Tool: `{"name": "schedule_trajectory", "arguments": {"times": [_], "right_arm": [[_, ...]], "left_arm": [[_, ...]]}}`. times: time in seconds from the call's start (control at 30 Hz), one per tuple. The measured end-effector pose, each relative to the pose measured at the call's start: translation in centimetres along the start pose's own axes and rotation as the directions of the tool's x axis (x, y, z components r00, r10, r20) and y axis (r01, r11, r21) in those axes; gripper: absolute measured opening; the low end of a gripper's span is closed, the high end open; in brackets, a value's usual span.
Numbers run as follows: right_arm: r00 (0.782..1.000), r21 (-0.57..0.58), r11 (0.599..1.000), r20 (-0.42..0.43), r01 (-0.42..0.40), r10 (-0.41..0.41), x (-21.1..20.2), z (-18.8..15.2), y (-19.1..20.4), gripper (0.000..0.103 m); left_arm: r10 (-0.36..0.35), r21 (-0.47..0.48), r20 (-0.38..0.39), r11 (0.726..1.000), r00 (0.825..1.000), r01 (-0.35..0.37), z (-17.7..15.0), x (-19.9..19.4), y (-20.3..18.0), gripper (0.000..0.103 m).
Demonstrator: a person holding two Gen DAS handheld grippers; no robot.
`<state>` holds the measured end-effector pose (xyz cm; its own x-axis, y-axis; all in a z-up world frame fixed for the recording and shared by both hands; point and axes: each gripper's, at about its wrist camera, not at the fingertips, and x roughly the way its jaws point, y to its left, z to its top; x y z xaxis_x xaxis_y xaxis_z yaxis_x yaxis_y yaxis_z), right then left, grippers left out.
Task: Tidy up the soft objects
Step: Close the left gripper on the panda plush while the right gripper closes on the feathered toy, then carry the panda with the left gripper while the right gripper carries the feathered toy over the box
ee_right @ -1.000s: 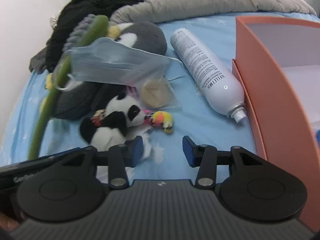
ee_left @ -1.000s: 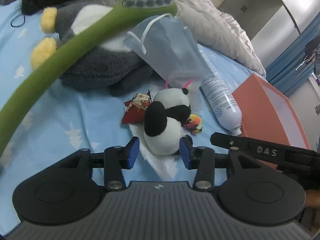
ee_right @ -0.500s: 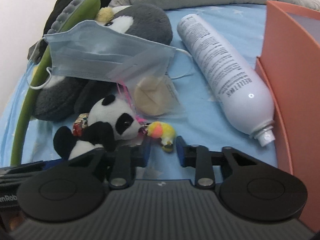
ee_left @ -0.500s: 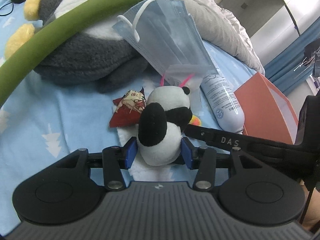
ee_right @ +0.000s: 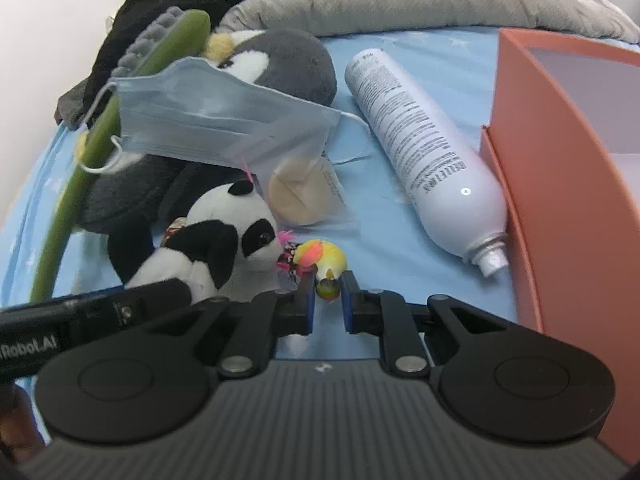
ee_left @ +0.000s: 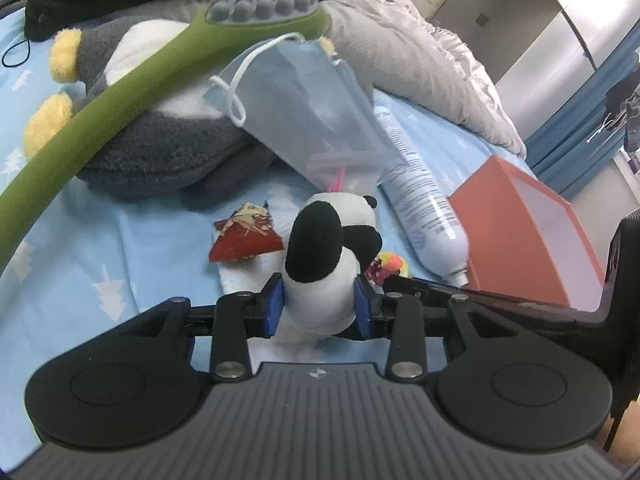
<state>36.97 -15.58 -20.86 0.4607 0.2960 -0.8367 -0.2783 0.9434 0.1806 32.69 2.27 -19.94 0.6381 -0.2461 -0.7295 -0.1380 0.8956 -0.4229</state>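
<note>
Panda plush lay on the blue bedsheet, near the grey penguin plush, and the left gripper was clamped on its white body. Right gripper was pinched on the yellow-orange toy just right of the panda, with the white bottle and orange box farther right.
</note>
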Motion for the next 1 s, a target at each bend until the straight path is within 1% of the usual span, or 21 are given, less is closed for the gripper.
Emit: {"name": "schedule_trajectory", "arguments": {"times": [0.27,0.5,0.8,0.93,1.0], "right_arm": [[0.999,0.003,0.999,0.032,0.037,-0.037,-4.0,-1.7,0.8,0.017],[0.998,0.011,0.999,0.048,0.048,-0.049,-7.6,-3.7,1.4,0.017],[0.995,0.009,0.999,0.080,0.052,-0.053,-12.0,-6.6,3.0,0.017],[0.994,0.014,0.998,0.091,0.057,-0.058,-13.8,-8.1,3.7,0.017],[0.993,0.007,0.998,0.097,0.066,-0.066,-14.6,-8.9,4.1,0.017]], "left_arm": [[-0.003,0.022,0.029,1.000,1.000,0.002,-1.0,-3.8,-1.4,0.041],[0.003,0.022,0.032,1.000,0.999,-0.004,-3.0,-7.2,-1.7,0.041],[-0.003,0.049,0.056,0.999,0.998,0.000,-5.7,-11.8,-2.1,0.041],[0.000,0.080,0.074,0.997,0.997,-0.006,-7.0,-13.8,-2.5,0.041],[-0.001,0.075,0.073,0.997,0.997,-0.004,-7.8,-14.6,-2.4,0.041]]}}
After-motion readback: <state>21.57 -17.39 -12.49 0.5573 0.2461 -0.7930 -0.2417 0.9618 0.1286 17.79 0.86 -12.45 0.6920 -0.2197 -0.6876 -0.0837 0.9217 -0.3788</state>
